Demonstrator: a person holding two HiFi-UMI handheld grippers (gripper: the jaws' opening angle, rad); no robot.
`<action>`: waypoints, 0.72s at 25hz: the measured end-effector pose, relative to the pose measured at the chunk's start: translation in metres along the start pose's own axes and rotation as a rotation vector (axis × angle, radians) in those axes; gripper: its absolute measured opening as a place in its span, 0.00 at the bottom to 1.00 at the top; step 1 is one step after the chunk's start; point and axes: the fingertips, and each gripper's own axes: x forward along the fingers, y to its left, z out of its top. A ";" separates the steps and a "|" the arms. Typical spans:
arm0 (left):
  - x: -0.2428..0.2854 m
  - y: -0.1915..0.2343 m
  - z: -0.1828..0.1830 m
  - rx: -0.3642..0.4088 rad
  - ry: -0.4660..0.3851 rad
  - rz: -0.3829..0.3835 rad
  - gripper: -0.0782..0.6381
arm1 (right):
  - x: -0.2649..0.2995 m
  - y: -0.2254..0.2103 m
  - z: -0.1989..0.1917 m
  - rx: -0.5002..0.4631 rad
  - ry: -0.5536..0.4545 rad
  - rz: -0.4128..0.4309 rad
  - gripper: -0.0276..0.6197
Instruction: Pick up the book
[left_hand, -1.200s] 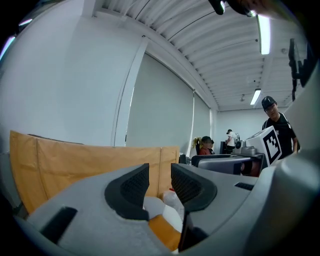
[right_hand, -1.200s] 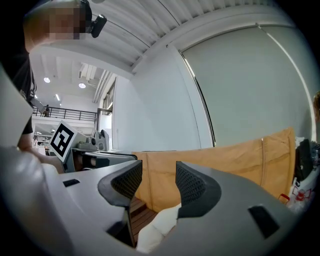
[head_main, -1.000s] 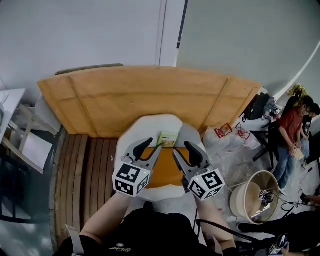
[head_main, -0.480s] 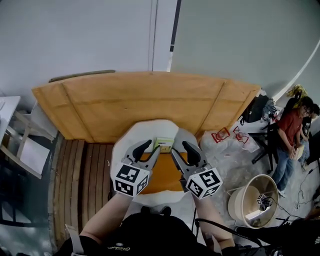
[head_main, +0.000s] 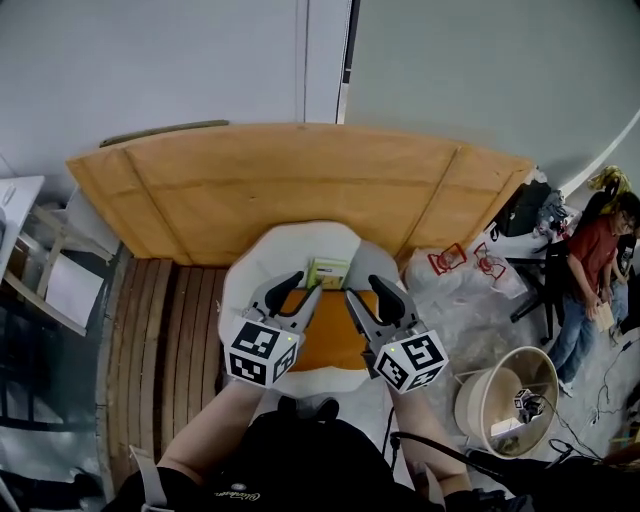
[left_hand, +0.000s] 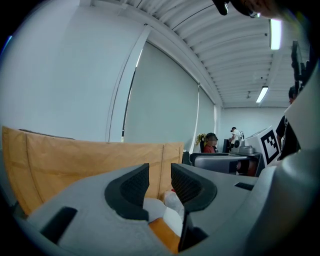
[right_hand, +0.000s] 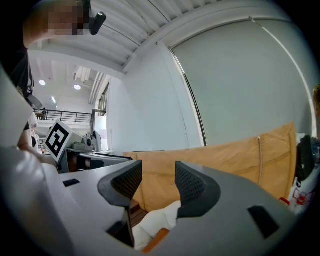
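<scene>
The left gripper (head_main: 307, 285) is held closed and empty. The small green-and-yellow book (head_main: 329, 272) is seen lying untouched on the white rounded cushion (head_main: 250, 275), just ahead of both grippers. The right gripper (head_main: 362, 288) is held narrowly parted and empty. The grasp and lift are judged not yet begun.

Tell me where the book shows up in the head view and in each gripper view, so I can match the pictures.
Head view: the book lies near the centre, at the far edge of the orange top.
Left gripper view: not made out; only orange and white show beneath the jaws.
Right gripper view: not in it.
Shared landmark: the tan board, behind everything in all three.
</scene>
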 end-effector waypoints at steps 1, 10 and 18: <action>0.003 -0.001 -0.003 -0.003 0.007 0.003 0.30 | 0.001 -0.002 -0.004 0.007 0.008 0.003 0.34; 0.023 0.005 -0.040 -0.038 0.084 -0.031 0.30 | 0.017 -0.019 -0.038 0.067 0.076 -0.030 0.34; 0.040 0.022 -0.077 -0.067 0.170 -0.061 0.30 | 0.033 -0.026 -0.080 0.116 0.152 -0.055 0.34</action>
